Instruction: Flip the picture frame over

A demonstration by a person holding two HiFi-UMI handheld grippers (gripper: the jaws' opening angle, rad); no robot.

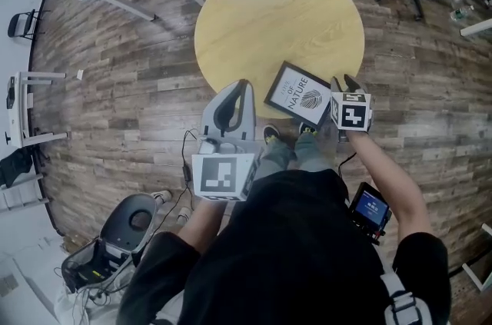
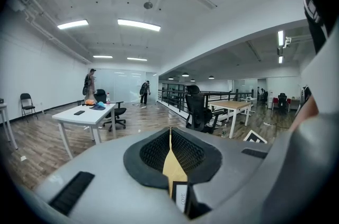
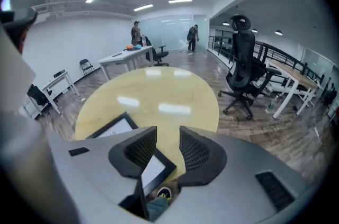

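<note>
Right hand-held gripper [image 3: 167,135] spreads ribbed jaws around the black rectangular picture frame [image 1: 300,95] at the near edge of the round wooden tabletop [image 1: 261,16]; left hand-held gripper [image 2: 170,133] is pressed together.

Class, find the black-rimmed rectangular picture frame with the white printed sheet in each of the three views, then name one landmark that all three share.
Head view: black-rimmed picture frame just right of centre, over the near edge of the round pale-yellow wooden table.
Left gripper view: only a sliver at bottom centre, below a strip of table.
Right gripper view: lower left of centre, one corner towards the camera.
Shared landmark: the table.
</note>
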